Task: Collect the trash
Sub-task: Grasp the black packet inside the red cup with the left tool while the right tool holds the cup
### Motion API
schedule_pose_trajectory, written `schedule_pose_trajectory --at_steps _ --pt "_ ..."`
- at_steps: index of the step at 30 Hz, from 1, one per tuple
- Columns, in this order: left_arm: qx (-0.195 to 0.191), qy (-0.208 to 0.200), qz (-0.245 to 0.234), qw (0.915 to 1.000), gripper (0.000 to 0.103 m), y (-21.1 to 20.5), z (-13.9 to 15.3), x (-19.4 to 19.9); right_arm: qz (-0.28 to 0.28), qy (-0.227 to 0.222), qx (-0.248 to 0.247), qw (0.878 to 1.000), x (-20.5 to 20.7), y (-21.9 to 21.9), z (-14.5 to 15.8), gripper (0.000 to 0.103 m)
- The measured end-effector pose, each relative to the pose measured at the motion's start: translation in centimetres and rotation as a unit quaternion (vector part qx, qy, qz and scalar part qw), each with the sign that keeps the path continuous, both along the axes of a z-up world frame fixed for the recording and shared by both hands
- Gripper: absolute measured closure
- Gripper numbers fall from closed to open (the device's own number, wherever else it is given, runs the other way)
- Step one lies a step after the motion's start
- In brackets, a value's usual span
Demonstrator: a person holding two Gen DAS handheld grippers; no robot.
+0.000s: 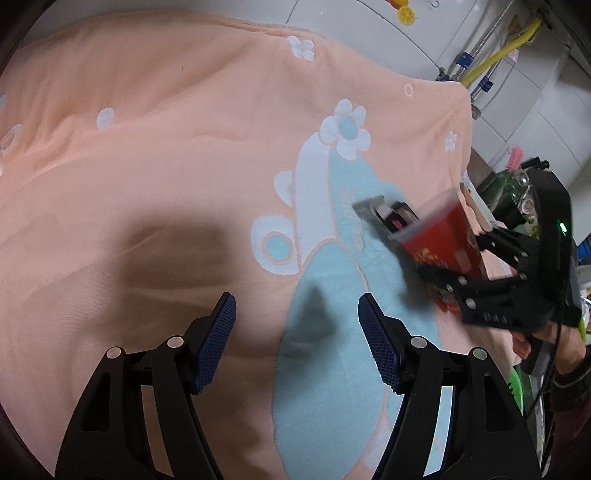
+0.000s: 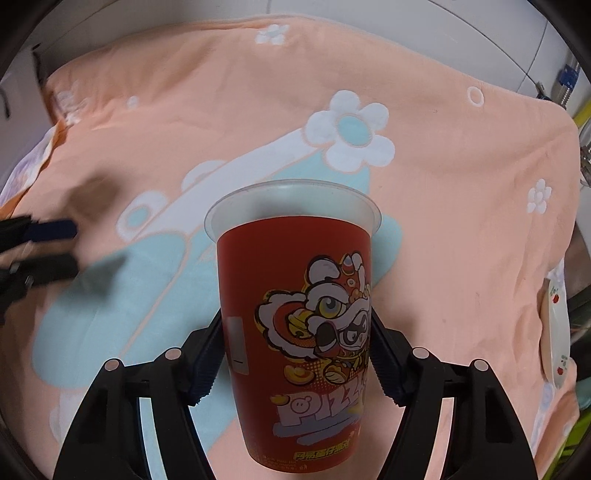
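Surface: a peach towel with white flowers and a pale blue motif covers the work area; it is creased, and a dark shadow falls on its middle.
Far edge: the towel ends against white panels along the top of both views.
Right edge: the towel corner drops off beside a yellow hose and a metal pipe; dark green clutter stands just beyond it.
Task object: a red printed cup with a clear rim and a cartoon lion, lifted above the towel and tilted, mouth pointing away from the wrist camera.
Right gripper: jaws closed on the cup, one pad pressed on each side of its lower wall.
Small object: a dark, blurred item lies on the blue motif just beyond the cup's rim; what it is cannot be told.
Left gripper: jaws wide apart, nothing between the blue pads, hanging over the towel.
Open room: broad bare towel lies left of and beyond the left gripper.
Person: a hand and dark sleeve grip the right tool's handle.
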State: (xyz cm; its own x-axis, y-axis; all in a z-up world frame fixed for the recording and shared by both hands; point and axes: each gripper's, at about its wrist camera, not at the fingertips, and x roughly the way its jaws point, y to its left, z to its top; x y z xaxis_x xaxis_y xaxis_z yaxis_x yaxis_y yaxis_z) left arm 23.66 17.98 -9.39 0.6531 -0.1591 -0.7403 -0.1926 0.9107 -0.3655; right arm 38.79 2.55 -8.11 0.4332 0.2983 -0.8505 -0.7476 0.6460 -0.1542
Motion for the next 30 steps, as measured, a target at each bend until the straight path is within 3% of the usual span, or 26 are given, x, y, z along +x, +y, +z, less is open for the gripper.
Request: schedule_pose_trajectory --at_steps 7,12,18,30 --pt "-0.013 -0.007 -0.019 0.9997 0.039 -0.5 0.0 0.3 0.027 -0.012 -0.005 1.0 -4.0 -1.8 -0.3 0.036" --pt "-0.038 -0.012 -0.051 0.9979 0.053 -1.4 -0.1 0.6 0.044 -0.02 -0.003 0.999 -6.2 -2.8 -0.2 0.036" --pt "-0.062 -0.02 -0.088 0.994 0.06 -2.5 0.0 0.8 0.062 -0.029 -0.001 0.998 -8.1 -3.2 -0.2 0.036" --pt "-0.131 -0.008 -0.133 0.9823 0.064 -3.4 -1.1 1.8 0.092 -0.049 0.011 0.994 -11.8 -3.3 0.1 0.036"
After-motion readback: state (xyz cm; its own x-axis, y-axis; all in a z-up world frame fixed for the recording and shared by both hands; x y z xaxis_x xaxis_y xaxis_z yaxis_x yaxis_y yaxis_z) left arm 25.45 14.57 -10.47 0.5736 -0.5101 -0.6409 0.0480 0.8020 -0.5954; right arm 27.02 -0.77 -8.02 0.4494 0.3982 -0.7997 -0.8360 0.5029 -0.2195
